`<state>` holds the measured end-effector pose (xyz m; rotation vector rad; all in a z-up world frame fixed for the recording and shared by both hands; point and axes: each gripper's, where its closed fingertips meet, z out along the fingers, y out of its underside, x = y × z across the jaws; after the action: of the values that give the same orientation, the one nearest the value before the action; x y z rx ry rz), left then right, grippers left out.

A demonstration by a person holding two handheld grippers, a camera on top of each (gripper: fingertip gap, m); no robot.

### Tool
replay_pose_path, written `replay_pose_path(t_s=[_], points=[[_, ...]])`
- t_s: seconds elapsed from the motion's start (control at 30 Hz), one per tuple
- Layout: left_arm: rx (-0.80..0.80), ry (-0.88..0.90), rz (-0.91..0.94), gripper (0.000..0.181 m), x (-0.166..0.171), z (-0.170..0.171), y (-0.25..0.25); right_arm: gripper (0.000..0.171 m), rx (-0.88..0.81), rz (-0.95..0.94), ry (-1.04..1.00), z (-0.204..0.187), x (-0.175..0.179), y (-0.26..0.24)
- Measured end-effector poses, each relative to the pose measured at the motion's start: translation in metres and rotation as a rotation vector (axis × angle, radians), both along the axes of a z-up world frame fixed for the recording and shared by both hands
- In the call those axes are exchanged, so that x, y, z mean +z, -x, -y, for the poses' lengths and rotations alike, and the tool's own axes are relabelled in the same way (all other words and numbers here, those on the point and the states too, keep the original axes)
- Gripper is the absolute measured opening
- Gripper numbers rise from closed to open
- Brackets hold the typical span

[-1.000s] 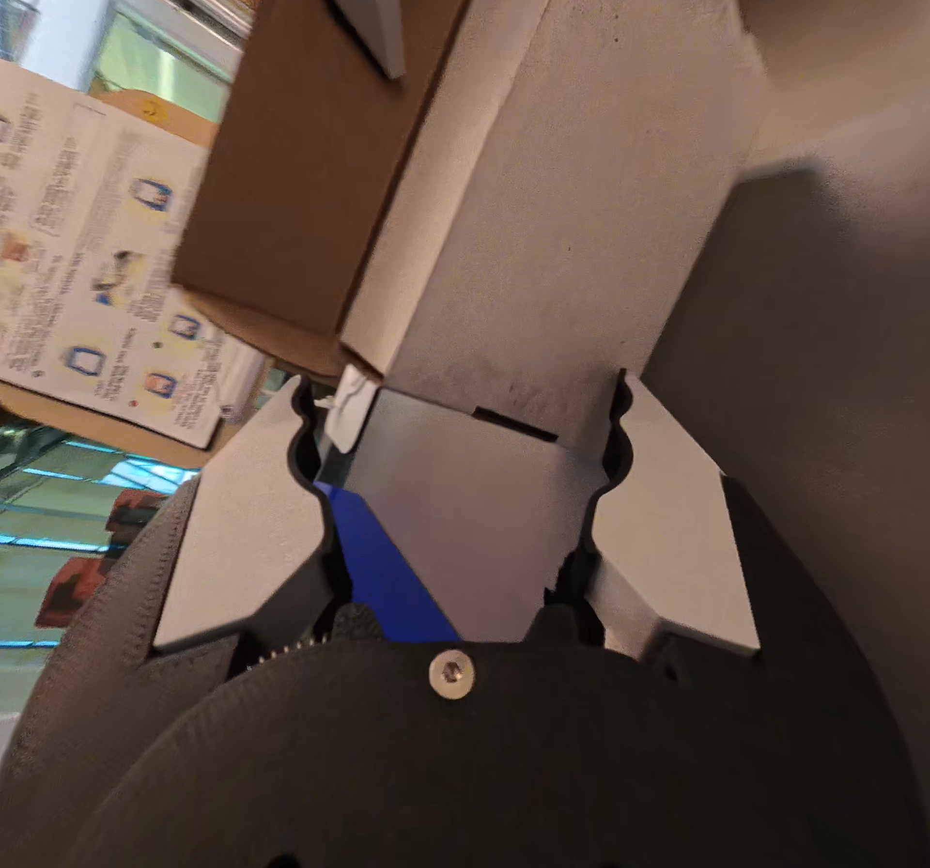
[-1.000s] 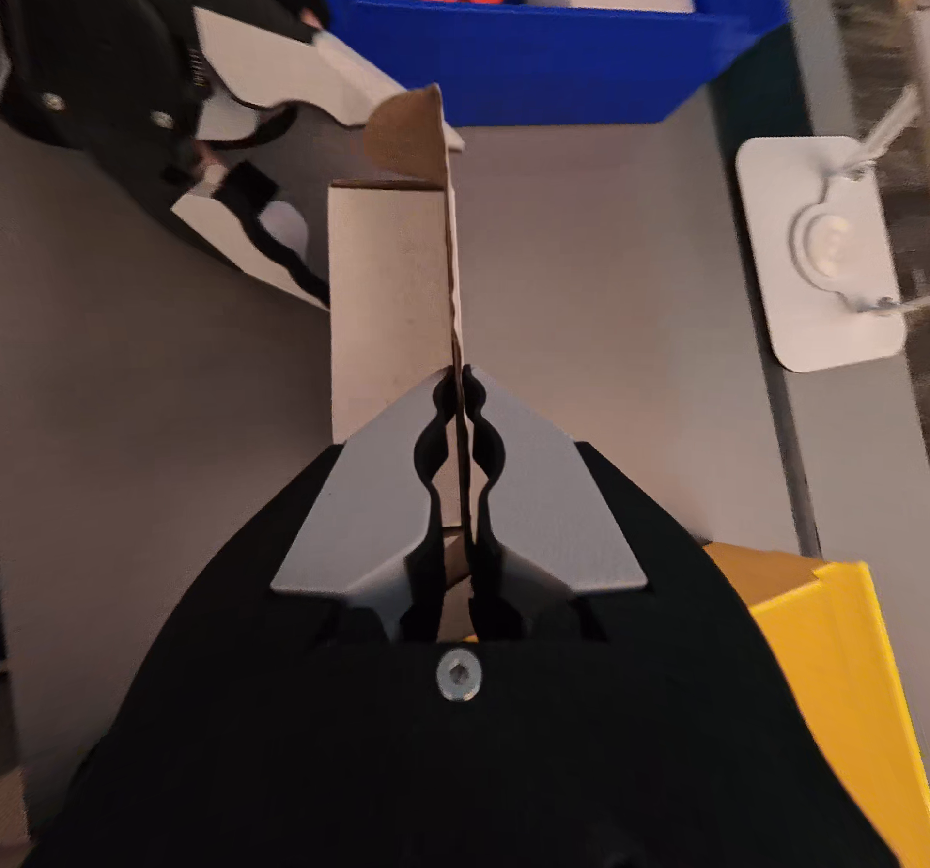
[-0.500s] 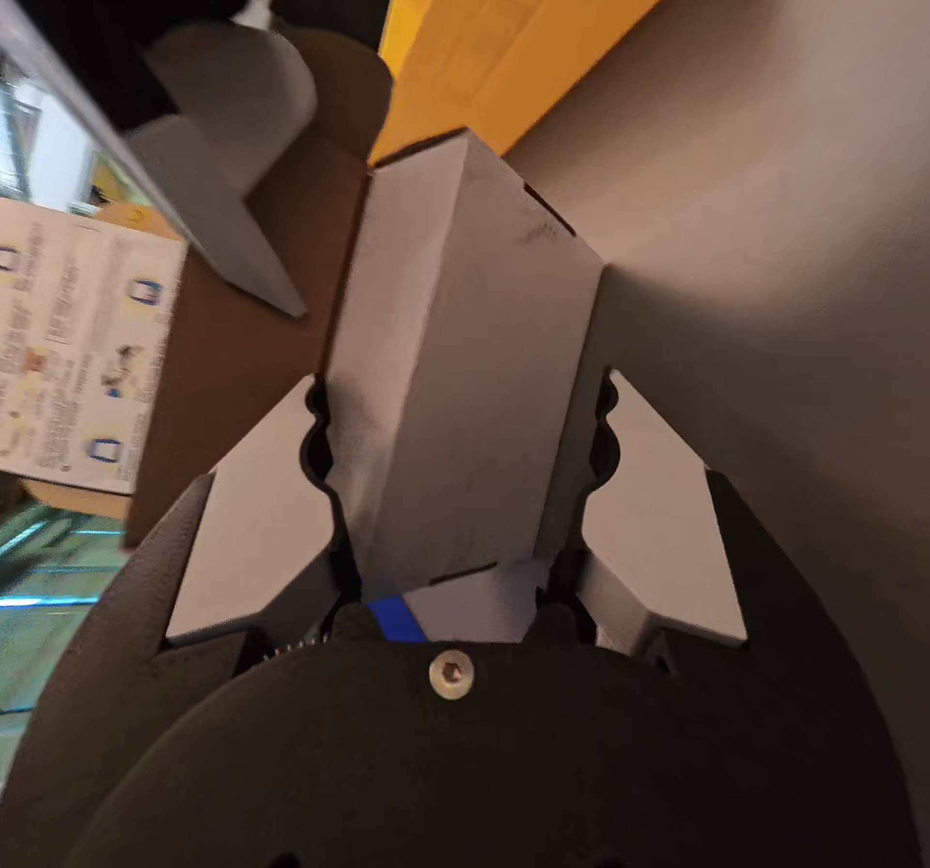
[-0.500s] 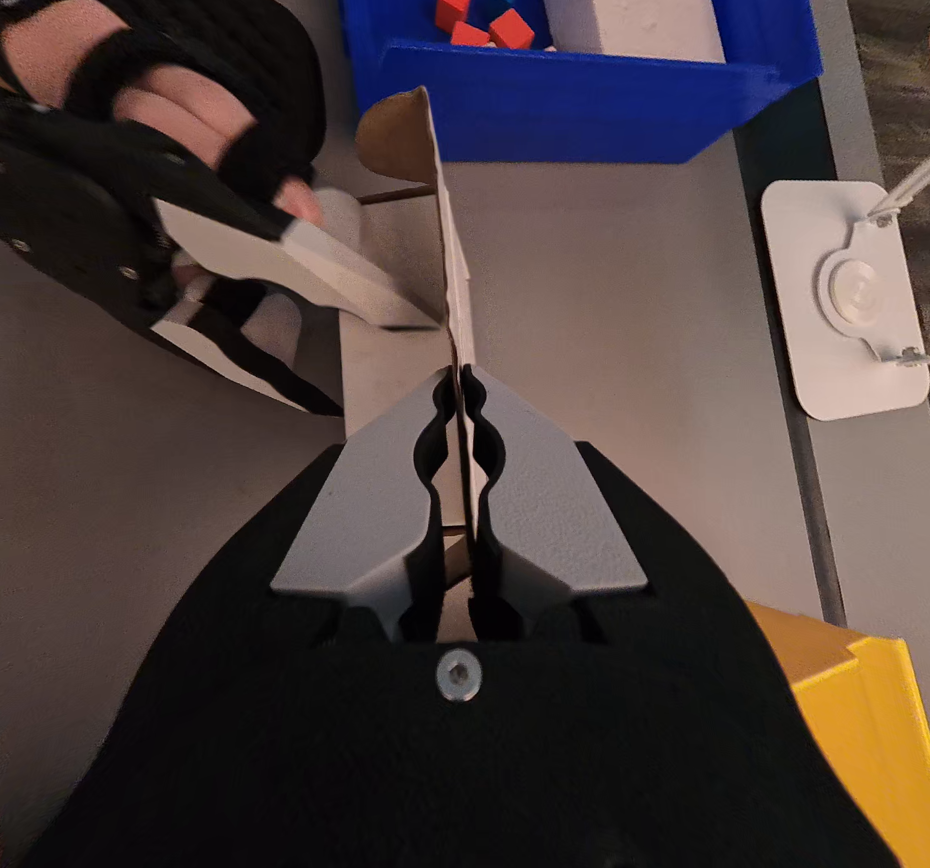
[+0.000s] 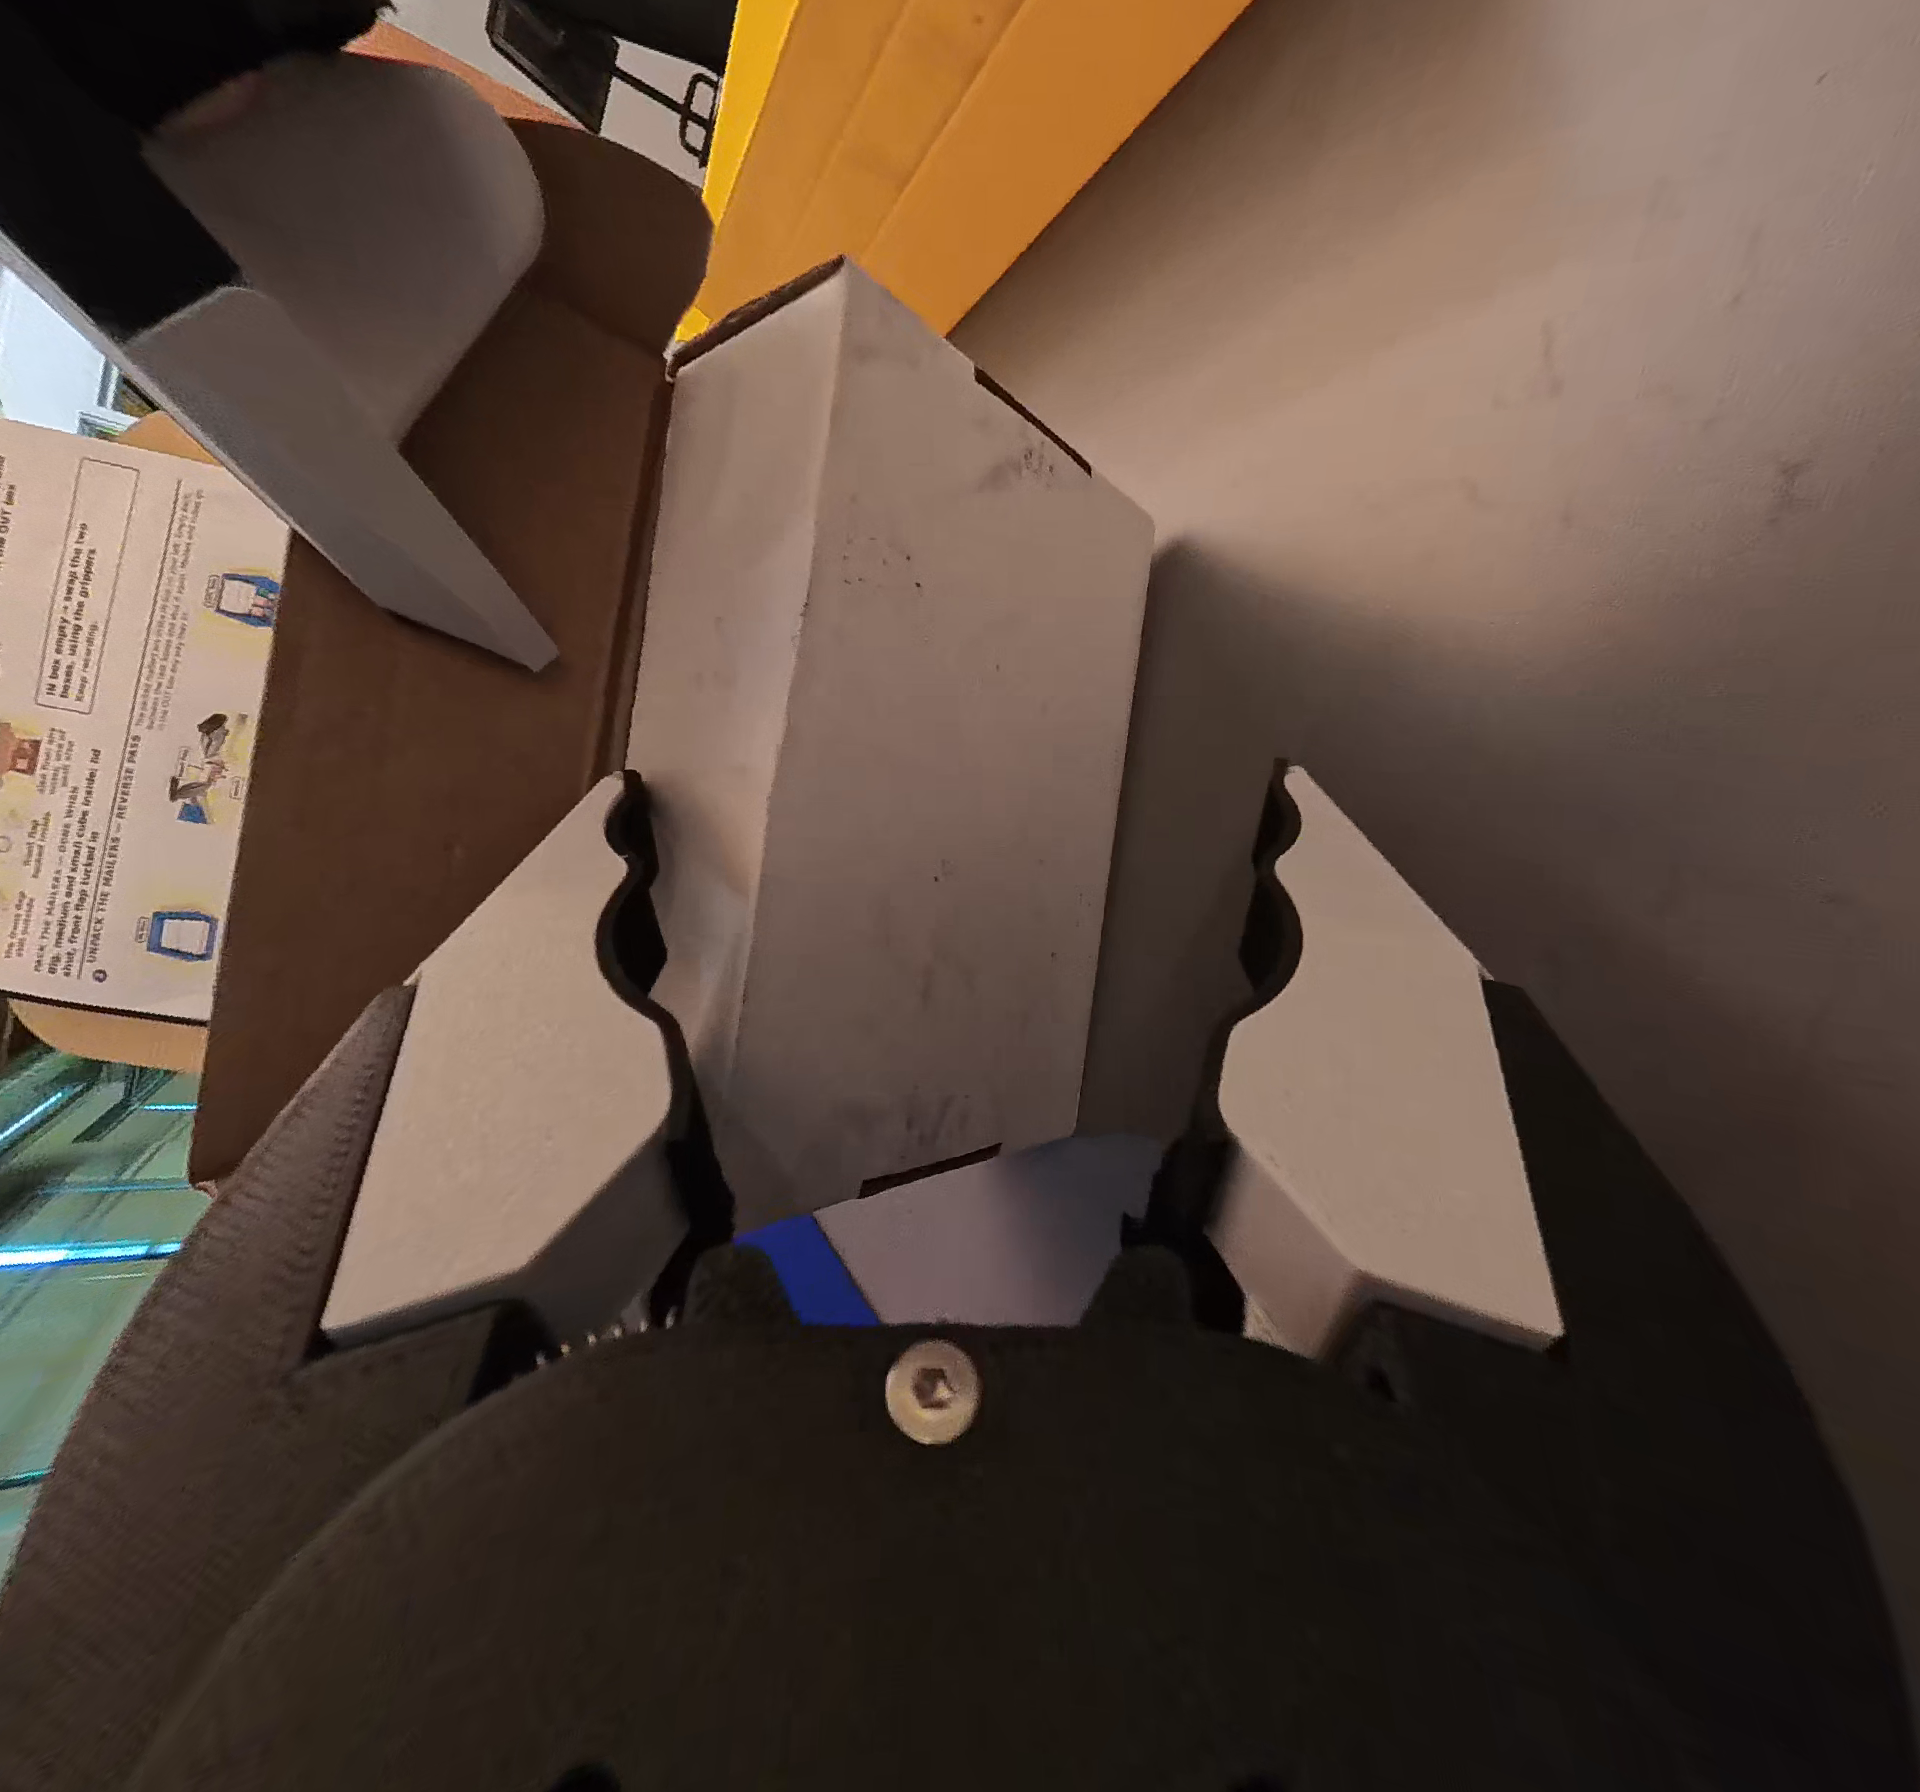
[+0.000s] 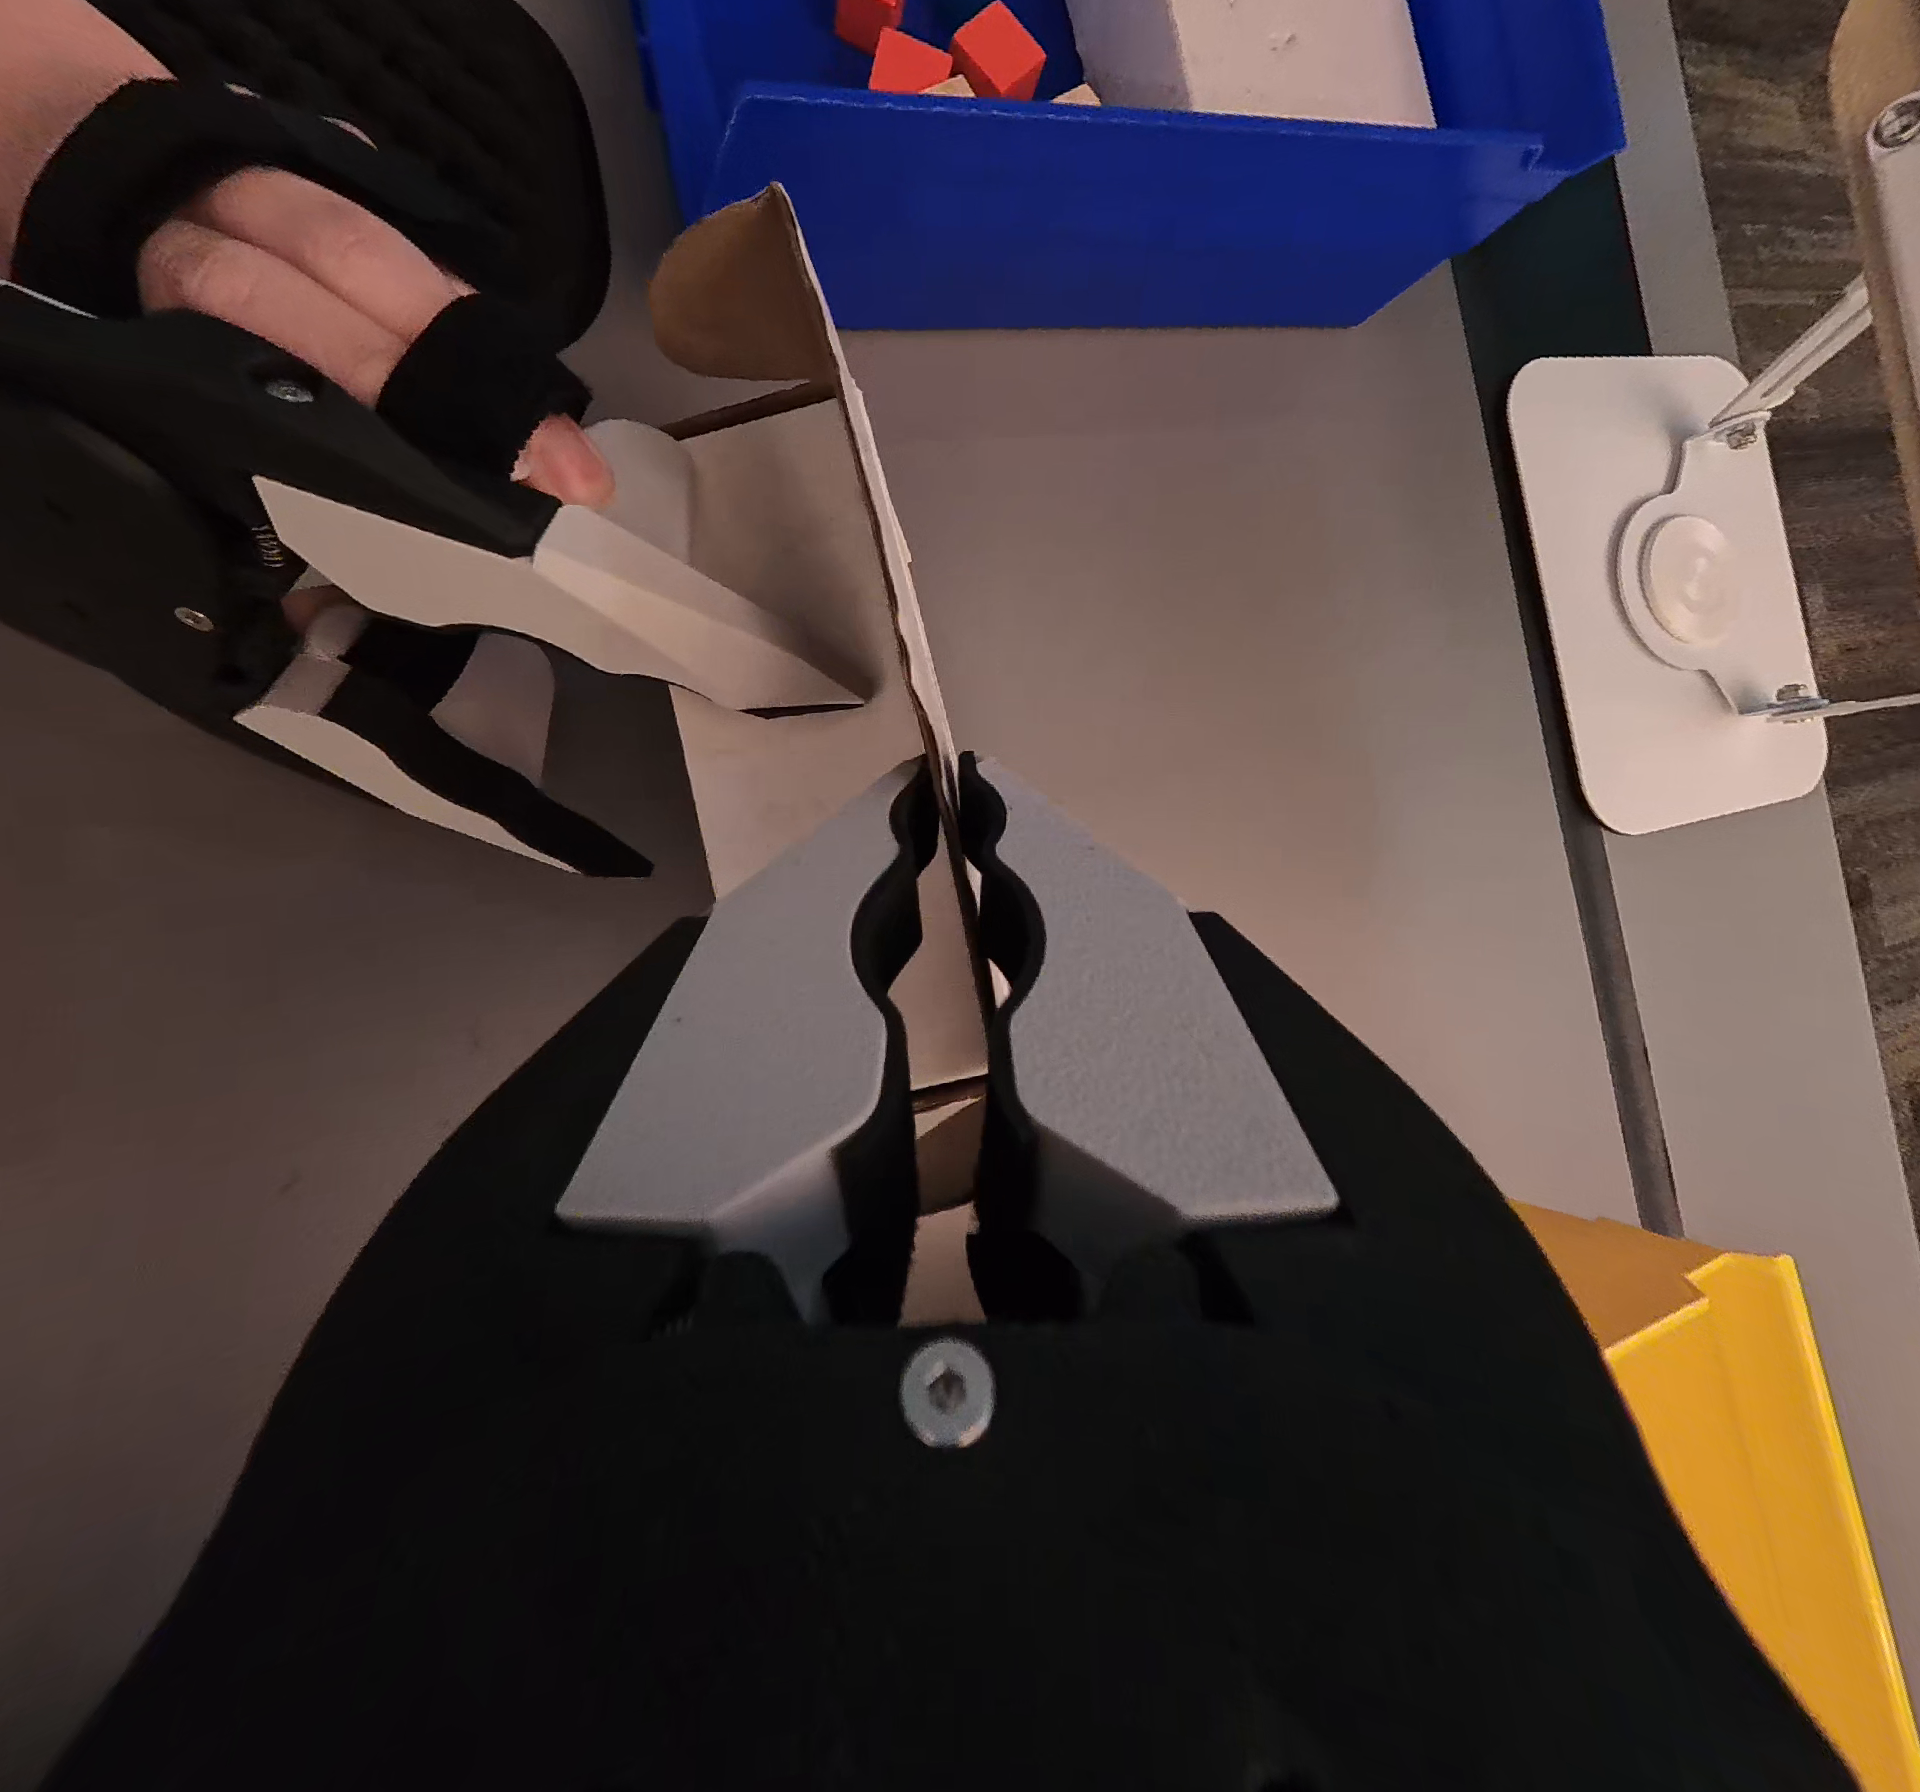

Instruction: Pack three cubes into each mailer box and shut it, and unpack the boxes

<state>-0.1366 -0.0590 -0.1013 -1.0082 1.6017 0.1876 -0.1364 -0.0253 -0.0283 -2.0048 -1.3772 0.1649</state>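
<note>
Mailer box (image 5: 914, 807): matt white cardboard, scuffed, brown inside. Blue bin (image 6: 1091, 215): glossy plastic. Worktop (image 6: 1195, 599): smooth matt grey. Cubes (image 6: 935, 28): painted wood.

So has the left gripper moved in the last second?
Yes. In the right wrist view the left gripper has slid from beside the blue bin down along the mailer box, toward the camera.

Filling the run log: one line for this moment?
right tool shut on lid | left tool open around mailer box | cubes in blue bin
</note>
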Motion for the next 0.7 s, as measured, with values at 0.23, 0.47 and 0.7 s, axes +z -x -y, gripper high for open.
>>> replay_pose_path(t_s=[0.23,0.47,0.7], points=[[0.011,-0.024,-0.015,0.115,-0.002,0.000,0.000,0.001,-0.020,0.007,0.005,0.000,0.000,-0.002],[-0.024,-0.023,0.014,0.100,0.000,0.009,-0.003,0.001,-0.133,0.026,-0.115,-0.021,0.010,-0.016],[-0.105,0.084,0.081,0.096,0.007,0.024,-0.003,0.001,-0.071,0.012,-0.100,-0.011,0.013,-0.016]])
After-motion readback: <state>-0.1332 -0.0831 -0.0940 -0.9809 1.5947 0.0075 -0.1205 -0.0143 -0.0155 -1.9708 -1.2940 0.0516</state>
